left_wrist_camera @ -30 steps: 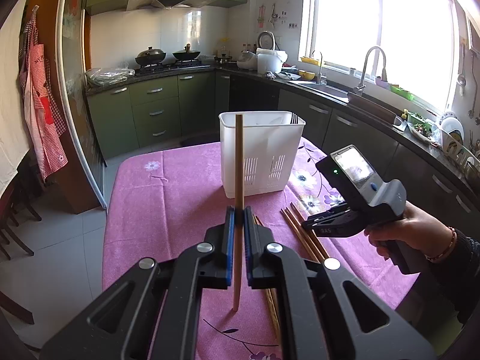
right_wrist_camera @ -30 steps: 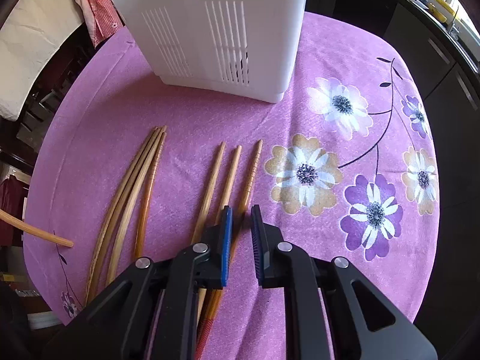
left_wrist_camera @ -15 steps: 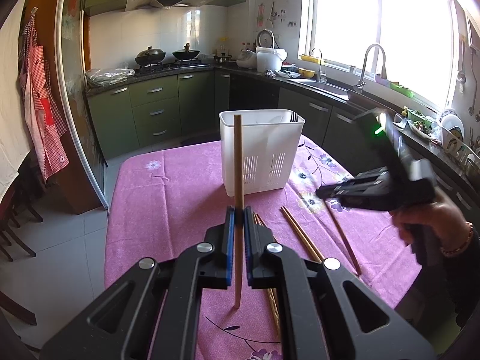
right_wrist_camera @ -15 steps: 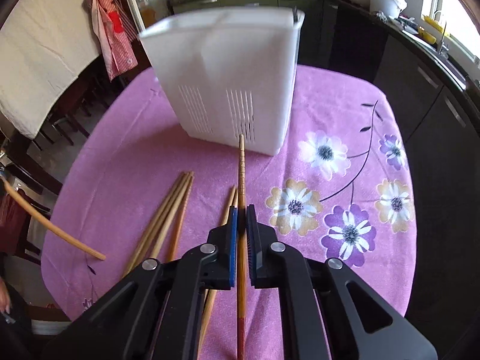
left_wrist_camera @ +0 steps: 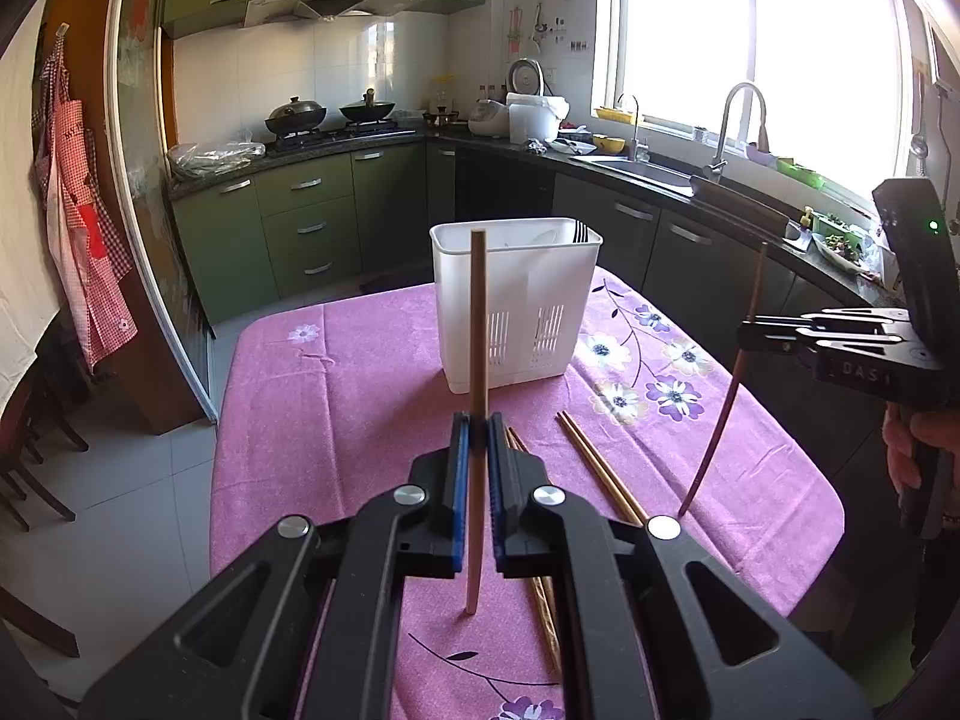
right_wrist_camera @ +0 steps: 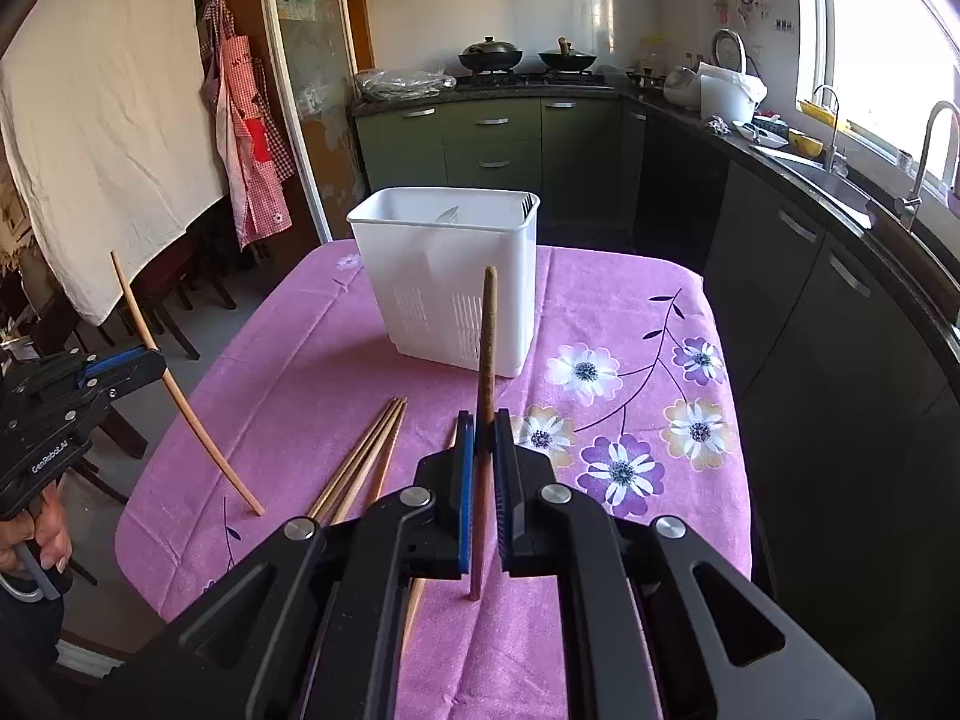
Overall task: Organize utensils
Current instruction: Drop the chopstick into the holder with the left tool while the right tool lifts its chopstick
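My left gripper [left_wrist_camera: 477, 420] is shut on a light wooden chopstick [left_wrist_camera: 477, 324], held upright above the table; it also shows in the right wrist view [right_wrist_camera: 153, 354]. My right gripper [right_wrist_camera: 485, 420] is shut on a darker brown chopstick [right_wrist_camera: 487, 336], also upright; it shows in the left wrist view [left_wrist_camera: 744, 336] at the right. A white slotted utensil holder [left_wrist_camera: 515, 300] [right_wrist_camera: 447, 276] stands on the table beyond both grippers. Several more chopsticks [left_wrist_camera: 594, 468] [right_wrist_camera: 366, 456] lie flat on the pink cloth.
The table wears a pink floral cloth [left_wrist_camera: 336, 396]. Green kitchen cabinets [left_wrist_camera: 312, 222], a stove with pans and a sink under the window run behind it. Chairs [right_wrist_camera: 180, 282] stand at the table's left side.
My right gripper closed on a dark chopstick, lifted it off the cloth and swung it upright. My left gripper kept holding its chopstick upright, nearly still.
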Tool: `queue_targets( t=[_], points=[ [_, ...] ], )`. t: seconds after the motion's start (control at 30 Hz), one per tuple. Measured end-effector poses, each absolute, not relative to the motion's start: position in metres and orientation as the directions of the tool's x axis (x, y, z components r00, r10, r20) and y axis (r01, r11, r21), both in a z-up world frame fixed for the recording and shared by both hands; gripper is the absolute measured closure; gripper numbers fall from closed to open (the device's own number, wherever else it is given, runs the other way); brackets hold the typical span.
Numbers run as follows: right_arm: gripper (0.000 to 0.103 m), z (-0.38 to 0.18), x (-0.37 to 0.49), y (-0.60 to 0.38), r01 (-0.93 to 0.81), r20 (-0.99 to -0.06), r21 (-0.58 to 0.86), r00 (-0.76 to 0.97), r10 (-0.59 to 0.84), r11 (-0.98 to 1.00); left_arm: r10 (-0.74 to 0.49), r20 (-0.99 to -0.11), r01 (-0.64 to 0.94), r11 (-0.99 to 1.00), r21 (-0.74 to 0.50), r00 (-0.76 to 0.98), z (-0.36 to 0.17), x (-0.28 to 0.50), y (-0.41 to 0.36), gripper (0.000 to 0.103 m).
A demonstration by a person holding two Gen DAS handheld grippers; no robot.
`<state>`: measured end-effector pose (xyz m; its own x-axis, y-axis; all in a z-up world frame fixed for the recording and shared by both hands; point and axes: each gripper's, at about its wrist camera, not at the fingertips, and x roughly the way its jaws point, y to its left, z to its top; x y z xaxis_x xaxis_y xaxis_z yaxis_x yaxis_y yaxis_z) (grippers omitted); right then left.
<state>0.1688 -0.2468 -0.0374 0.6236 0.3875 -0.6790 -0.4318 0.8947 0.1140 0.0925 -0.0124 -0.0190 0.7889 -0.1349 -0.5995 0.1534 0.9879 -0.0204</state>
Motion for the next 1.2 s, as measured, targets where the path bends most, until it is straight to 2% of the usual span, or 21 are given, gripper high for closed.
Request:
queue_targets(
  t=[0.2, 0.4, 0.6, 0.8, 0.93, 1.2],
  points=[
    [0.096, -0.038, 0.163, -0.257, -0.435, -0.671, 0.13, 0.623, 0.403, 0.891, -0.144, -0.576, 0.172, 0.985, -0.006, 0.805, 0.0, 0.093, -0.017, 0.097],
    [0.096, -0.039, 0.162, -0.262, -0.444, -0.664, 0.15, 0.617, 0.423, 0.883, -0.201, -0.536, 0.235, 0.972, -0.006, 0.82, 0.052, 0.112, -0.031, 0.097],
    [0.096, -0.042, 0.166, -0.272, -0.441, -0.654, 0.174, 0.616, 0.438, 0.88, -0.209, -0.42, 0.236, 0.972, 0.012, 0.883, 0.118, 0.153, -0.042, 0.097],
    [0.096, -0.044, 0.166, -0.28, -0.444, -0.647, 0.189, 0.614, 0.451, 0.876, -0.196, -0.341, 0.213, 0.977, 0.011, 0.919, 0.15, 0.201, -0.051, 0.097],
    [0.096, -0.043, 0.163, -0.279, -0.452, -0.644, 0.187, 0.614, 0.456, 0.872, -0.164, -0.364, 0.184, 0.983, 0.018, 0.917, 0.14, 0.237, -0.055, 0.097],
    [0.096, -0.042, 0.162, -0.28, -0.454, -0.643, 0.193, 0.611, 0.462, 0.87, -0.107, -0.464, 0.132, 0.991, 0.023, 0.879, 0.085, 0.283, -0.048, 0.097]
  ],
)
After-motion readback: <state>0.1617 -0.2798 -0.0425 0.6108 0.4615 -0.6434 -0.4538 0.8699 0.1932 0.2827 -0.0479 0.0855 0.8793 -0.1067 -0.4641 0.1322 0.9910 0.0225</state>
